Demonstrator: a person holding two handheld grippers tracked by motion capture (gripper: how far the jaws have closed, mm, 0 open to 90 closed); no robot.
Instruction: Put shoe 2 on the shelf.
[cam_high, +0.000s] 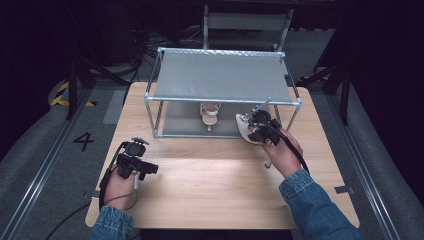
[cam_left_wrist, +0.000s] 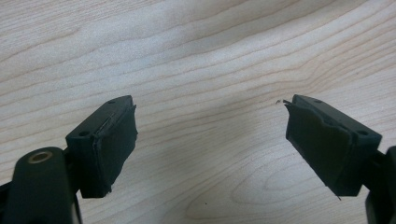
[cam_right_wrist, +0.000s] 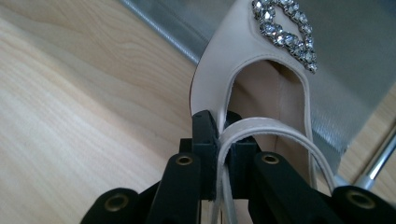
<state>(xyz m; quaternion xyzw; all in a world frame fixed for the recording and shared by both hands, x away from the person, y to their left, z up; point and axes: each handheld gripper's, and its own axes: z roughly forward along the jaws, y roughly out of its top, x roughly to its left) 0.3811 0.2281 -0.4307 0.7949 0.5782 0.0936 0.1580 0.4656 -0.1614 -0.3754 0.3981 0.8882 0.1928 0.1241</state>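
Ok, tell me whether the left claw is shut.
No, the left claw stands wide open over bare wooden table, with nothing between its jaws.

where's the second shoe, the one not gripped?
High view: the other shoe stands on the rack's lower shelf, under the top shelf, left of the right gripper.

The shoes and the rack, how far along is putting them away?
Looks about half done. One shoe already sits on the lower shelf of the rack. The right gripper is shut on the second shoe, held just in front of the rack. Left, likely: setting it beside the first and letting go. The left gripper is open above the table.
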